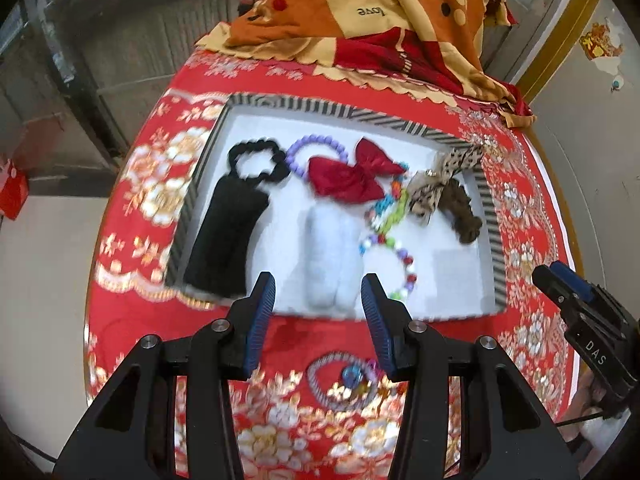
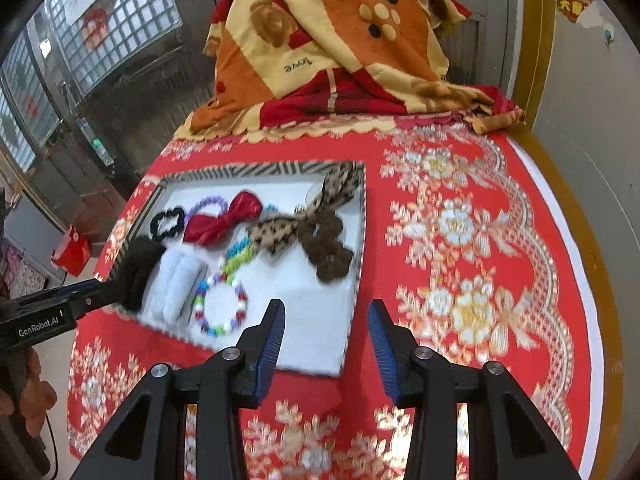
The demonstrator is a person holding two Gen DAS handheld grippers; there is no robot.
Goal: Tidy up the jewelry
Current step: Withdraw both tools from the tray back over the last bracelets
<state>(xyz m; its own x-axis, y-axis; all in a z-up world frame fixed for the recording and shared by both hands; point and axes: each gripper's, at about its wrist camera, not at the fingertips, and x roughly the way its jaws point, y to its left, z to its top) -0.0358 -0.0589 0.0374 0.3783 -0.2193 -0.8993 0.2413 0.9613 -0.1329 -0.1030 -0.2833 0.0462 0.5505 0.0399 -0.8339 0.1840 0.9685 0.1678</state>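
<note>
crowding the striped tray (image 1: pixel 494 224), hair ties surround a red bow (image 1: pixel 356 178)

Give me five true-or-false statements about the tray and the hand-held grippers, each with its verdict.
1. The red bow lies inside the striped tray. True.
2. The left hand-held gripper clamps the white fluffy item. False: its jaws hold nothing.
3. The black scrunchie lies at the tray's left end. True.
4. The right hand-held gripper holds the beaded bracelet. False: empty; the bracelet lies in the tray.
5. The tray rests on bare wood. False: on a red floral cloth.
</note>
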